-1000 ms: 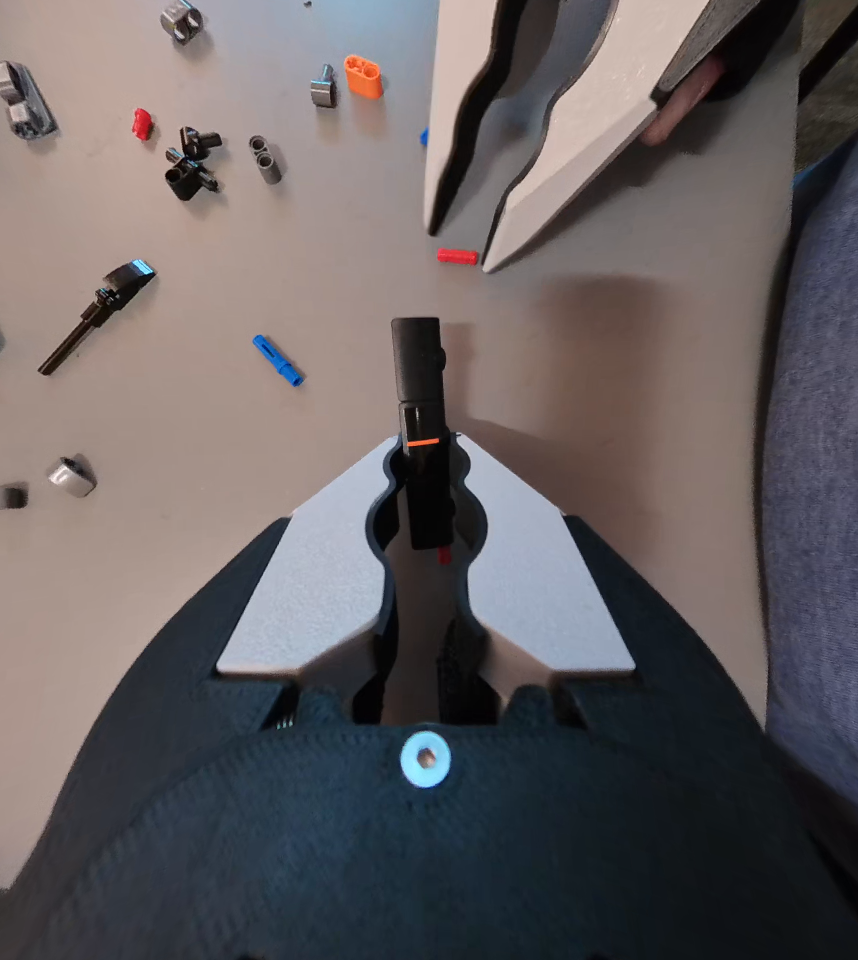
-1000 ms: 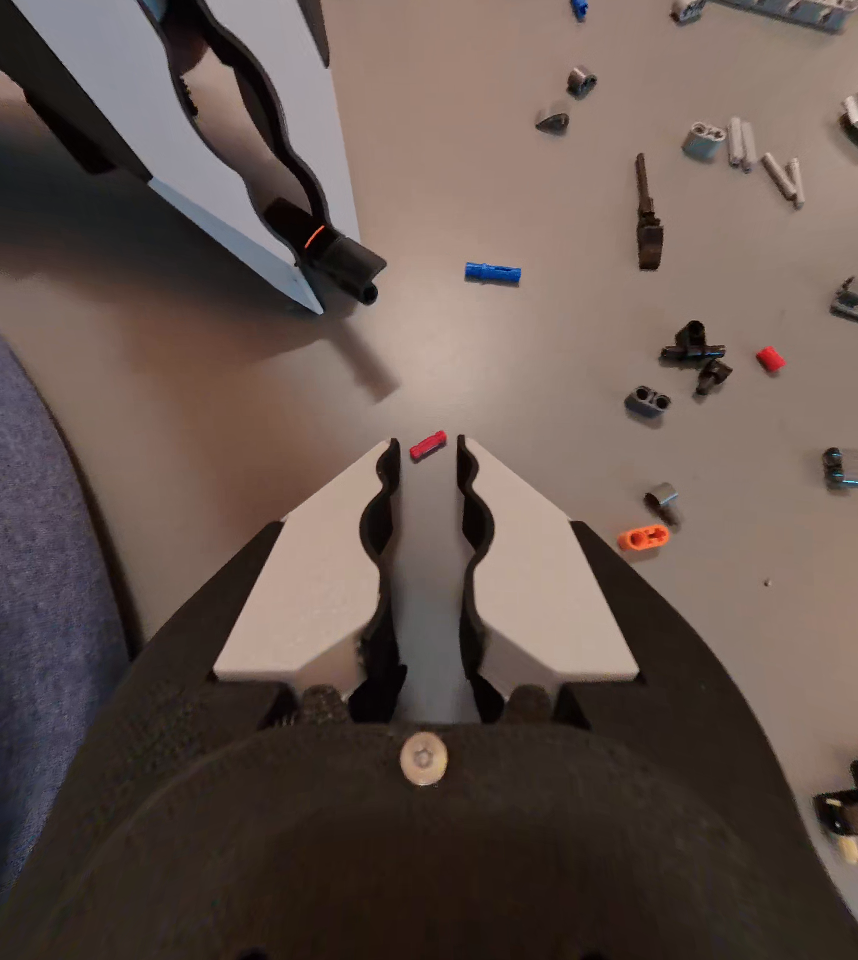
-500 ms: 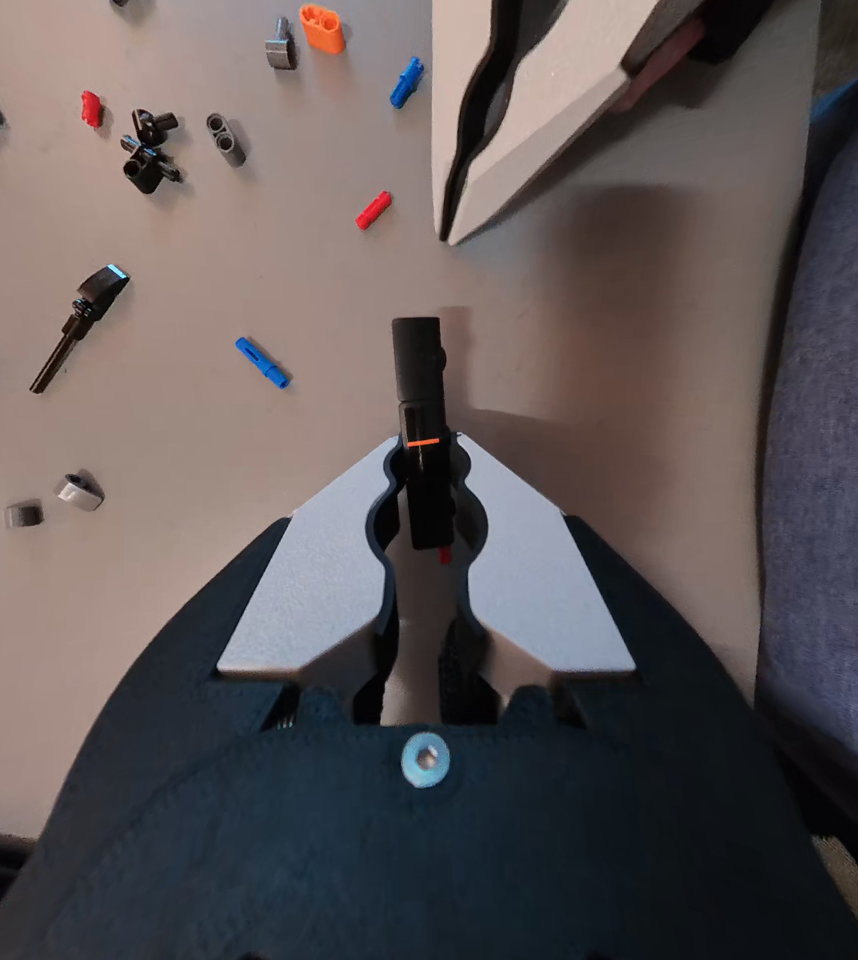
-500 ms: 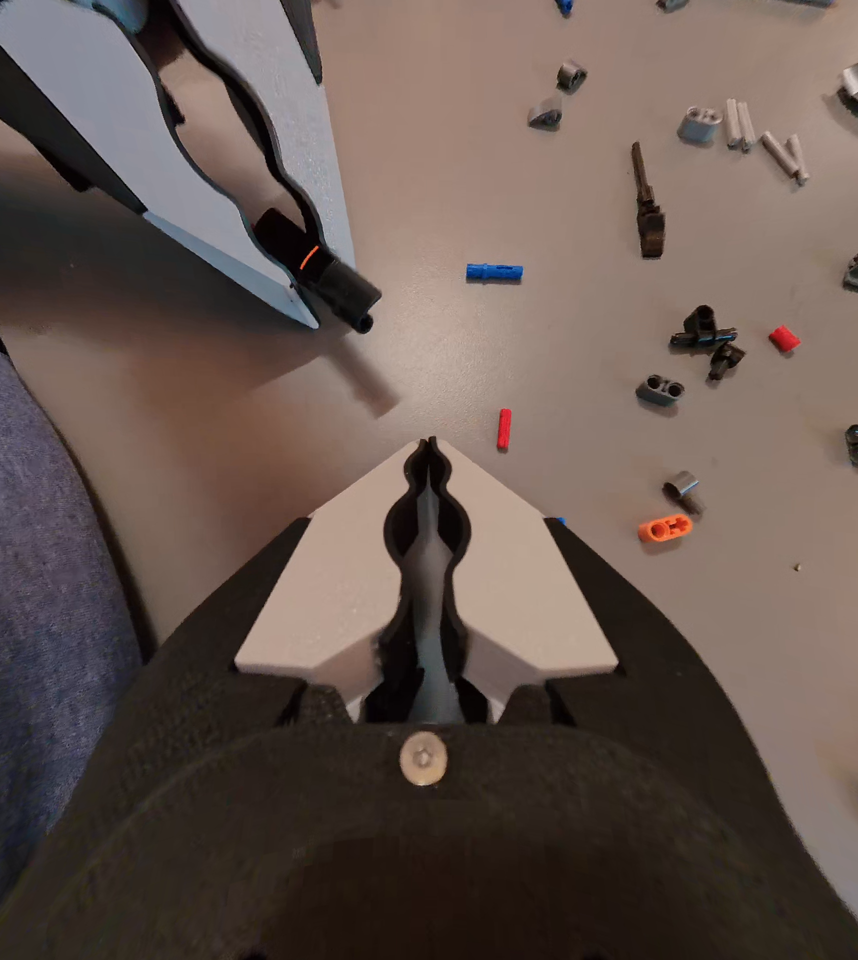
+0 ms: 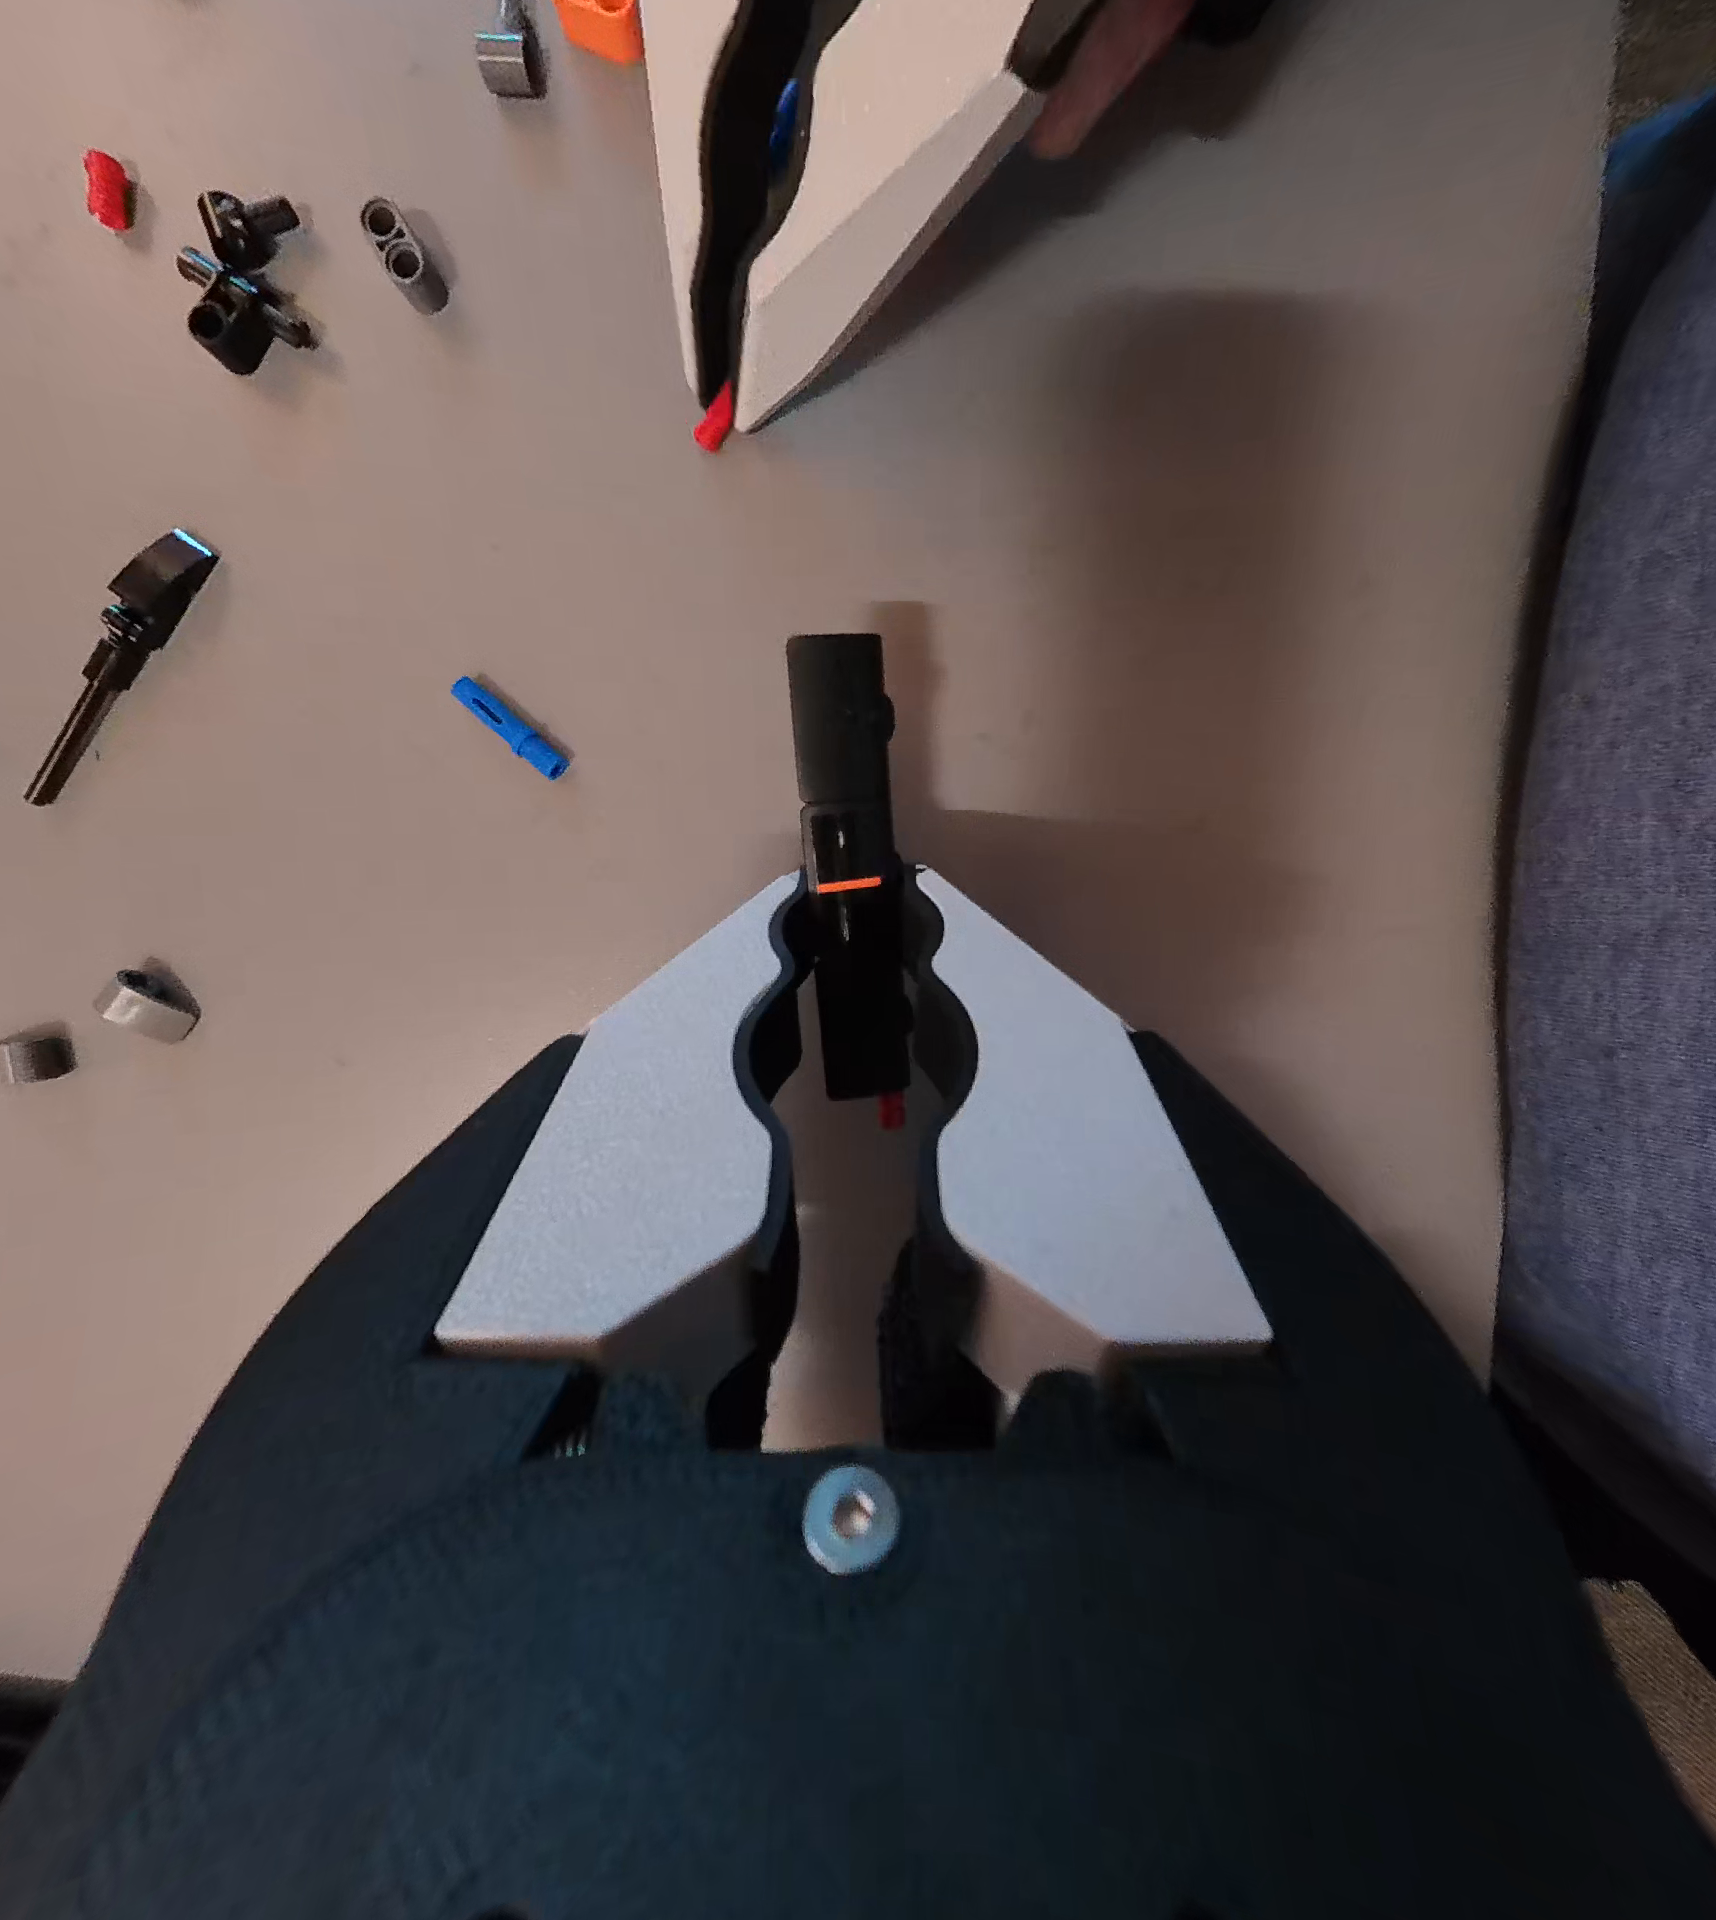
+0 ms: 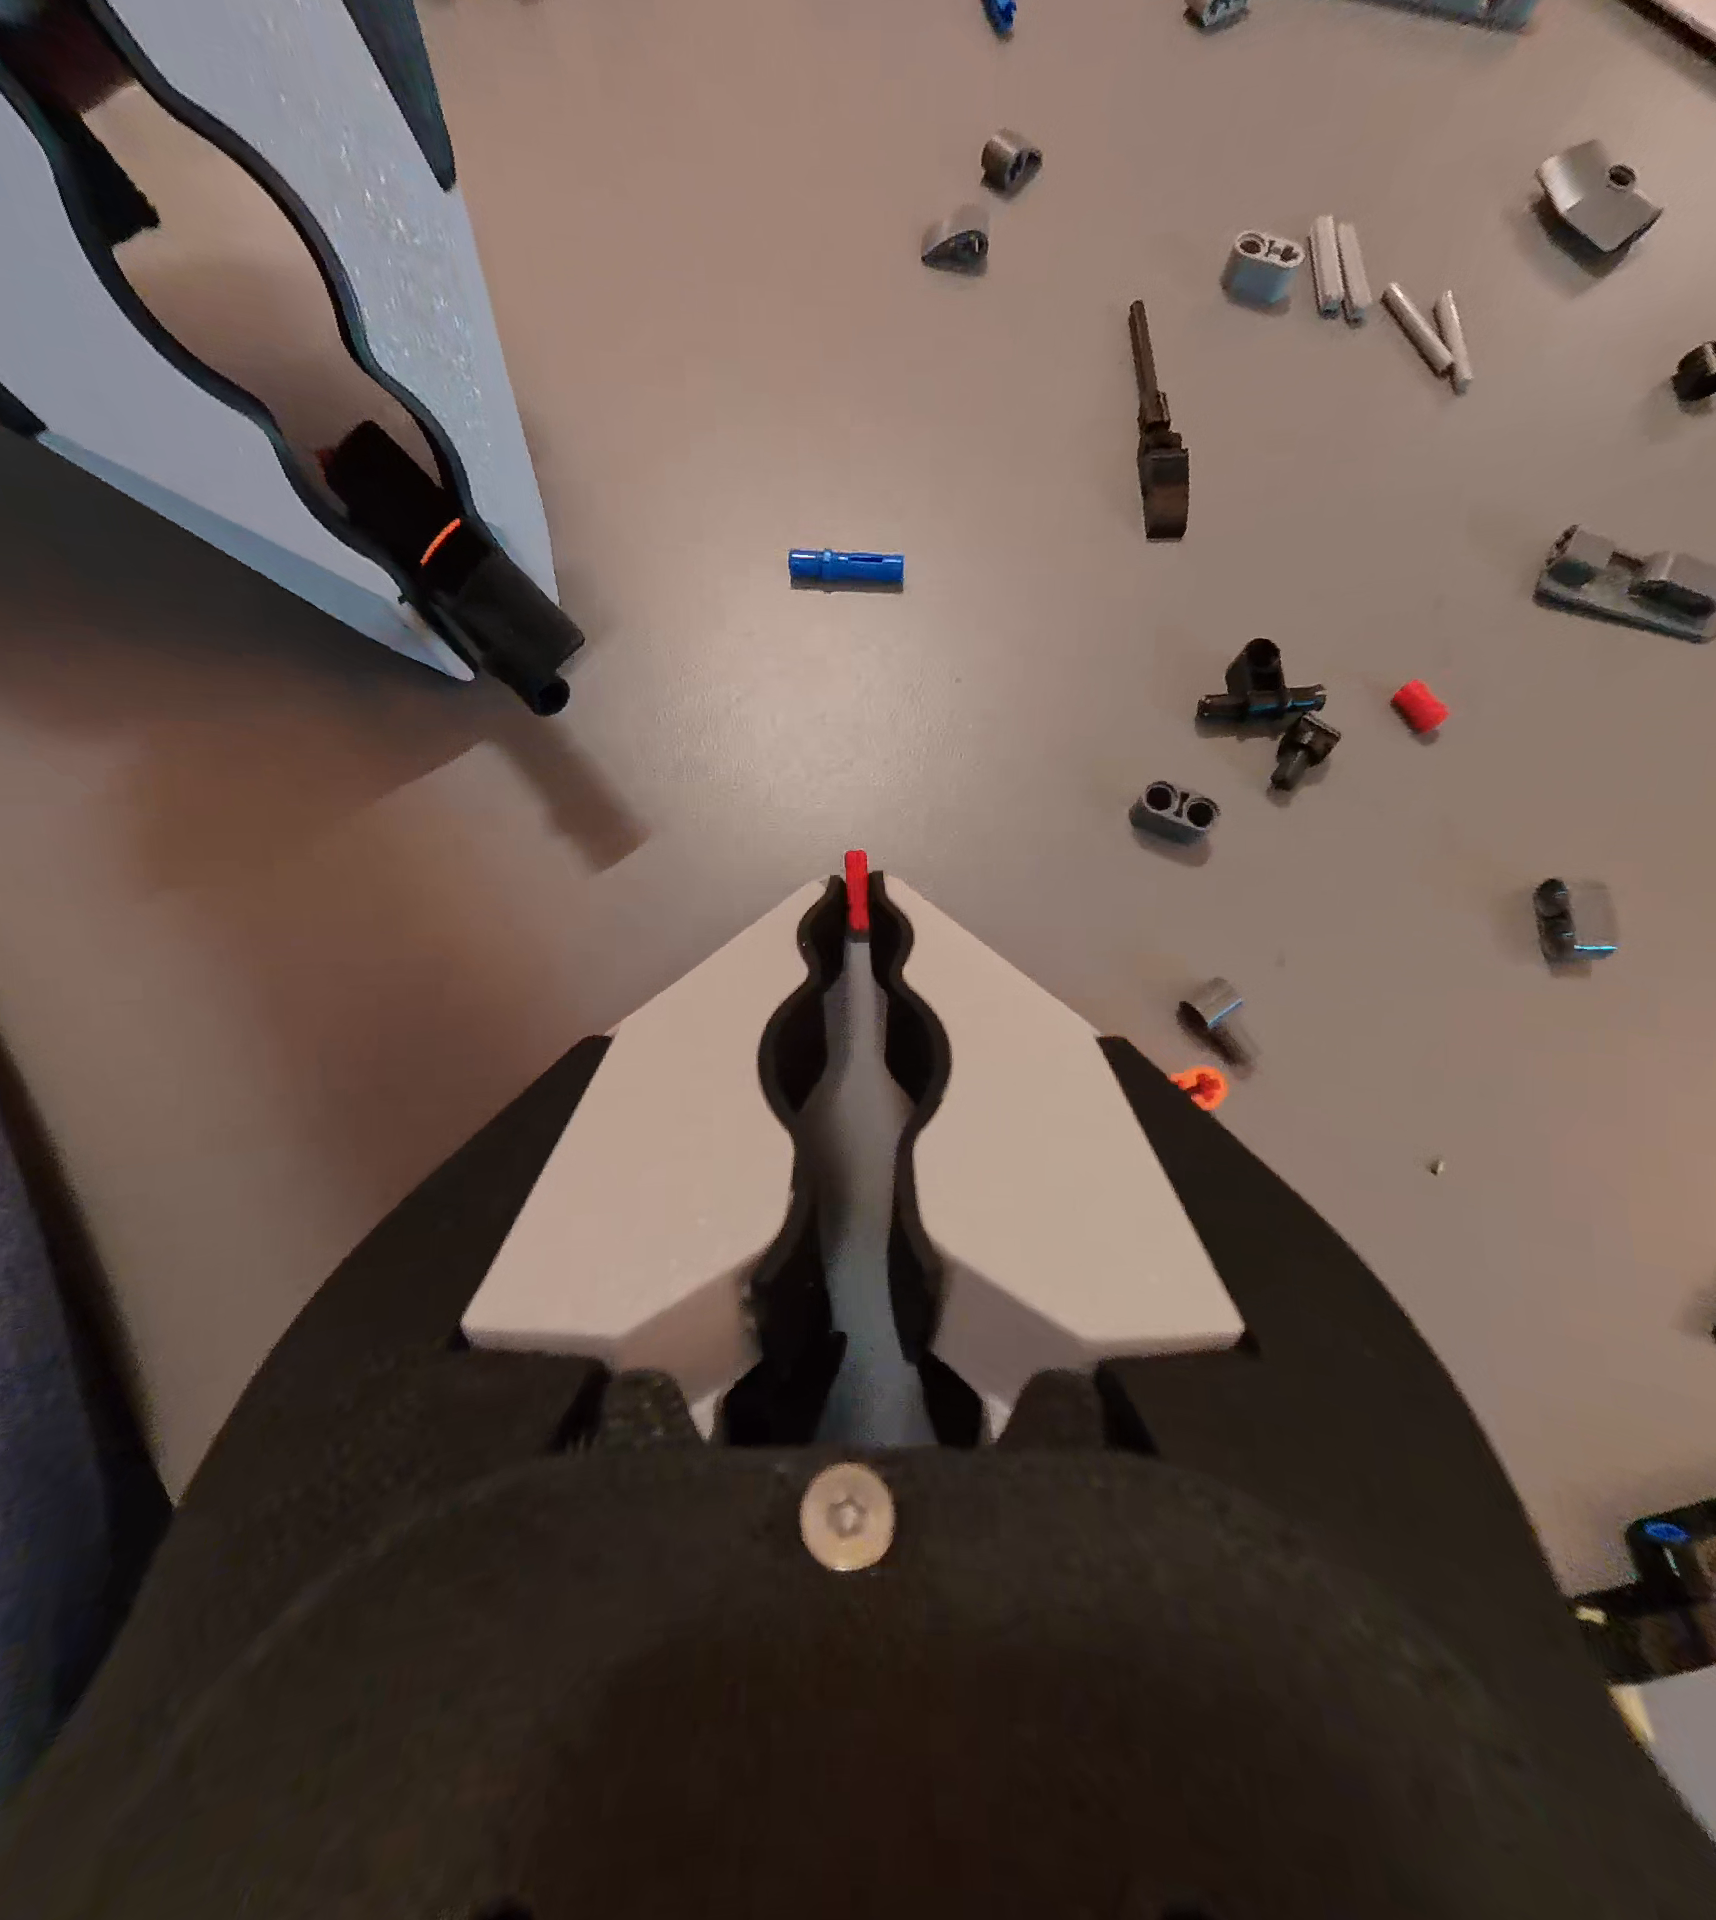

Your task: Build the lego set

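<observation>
Pinching the red pin (image 6: 855, 890), the right claw (image 6: 855, 883) has closed.

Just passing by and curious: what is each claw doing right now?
Left gripper: closed on a black rod.
Right gripper: closed on a small red pin.

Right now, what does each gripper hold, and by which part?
Left gripper: black rod assembly, gripped at its rear half. Right gripper: small red pin, pinched by its lower end at the tips.
</observation>
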A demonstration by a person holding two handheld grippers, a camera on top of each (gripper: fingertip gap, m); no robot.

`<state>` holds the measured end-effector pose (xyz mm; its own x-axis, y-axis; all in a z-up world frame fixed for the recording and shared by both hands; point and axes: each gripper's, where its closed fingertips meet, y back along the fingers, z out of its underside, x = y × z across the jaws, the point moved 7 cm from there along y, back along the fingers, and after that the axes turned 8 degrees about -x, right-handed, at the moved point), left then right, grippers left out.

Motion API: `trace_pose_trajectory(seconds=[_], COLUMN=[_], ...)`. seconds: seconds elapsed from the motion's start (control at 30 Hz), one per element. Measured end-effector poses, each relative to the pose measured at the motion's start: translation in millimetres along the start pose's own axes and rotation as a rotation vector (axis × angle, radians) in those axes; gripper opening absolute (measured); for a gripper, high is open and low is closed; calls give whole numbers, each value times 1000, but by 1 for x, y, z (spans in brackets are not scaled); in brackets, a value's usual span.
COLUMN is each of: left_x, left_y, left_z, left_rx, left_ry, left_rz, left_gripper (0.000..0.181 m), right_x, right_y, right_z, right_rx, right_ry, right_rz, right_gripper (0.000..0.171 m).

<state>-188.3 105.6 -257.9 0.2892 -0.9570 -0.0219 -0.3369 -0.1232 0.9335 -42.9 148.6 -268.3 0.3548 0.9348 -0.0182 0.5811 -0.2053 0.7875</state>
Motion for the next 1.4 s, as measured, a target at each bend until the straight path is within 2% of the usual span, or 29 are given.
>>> trace_pose_trajectory(seconds=[0.23, 0.43, 0.57, 0.7, 0.83, 1.0, 1.13, 1.23, 1.4], left_x=[-2, -3, -5, -9, -9, 1, 8, 12, 17], left_y=[0, -3, -3, 13, 30, 46, 44, 44, 39], left_z=[-5, -12, -13, -17, -31, -50, -56, -63, -71], left_rx=[-46, -68, -35, 72, 206, 349, 371, 390, 403], left_ry=[-30, -53, -35, -8, -48, -186, -262, -331, -387], left_rz=[32, 43, 19, -44, -164, -348, -380, -413, -381], left_gripper=[13, 27, 39, 45, 44, 36, 36, 34, 27], right_x=[2, 7, 8, 11, 10, 7, 5, 3, 3], right_y=[12, 24, 32, 41, 49, 57, 55, 52, 50], right_z=[3, 5, 3, 1, -2, -4, -4, -3, -2], right_rx=[73, 126, 166, 233, 315, 392, 409, 399, 403], right_ry=[-64, -102, -103, -141, -199, -273, -317, -321, -341], right_rz=[-61, -96, -93, -143, -260, -453, -580, -615, -674], right_gripper=[1, 1, 1, 1, 1, 1, 1, 1, 1])
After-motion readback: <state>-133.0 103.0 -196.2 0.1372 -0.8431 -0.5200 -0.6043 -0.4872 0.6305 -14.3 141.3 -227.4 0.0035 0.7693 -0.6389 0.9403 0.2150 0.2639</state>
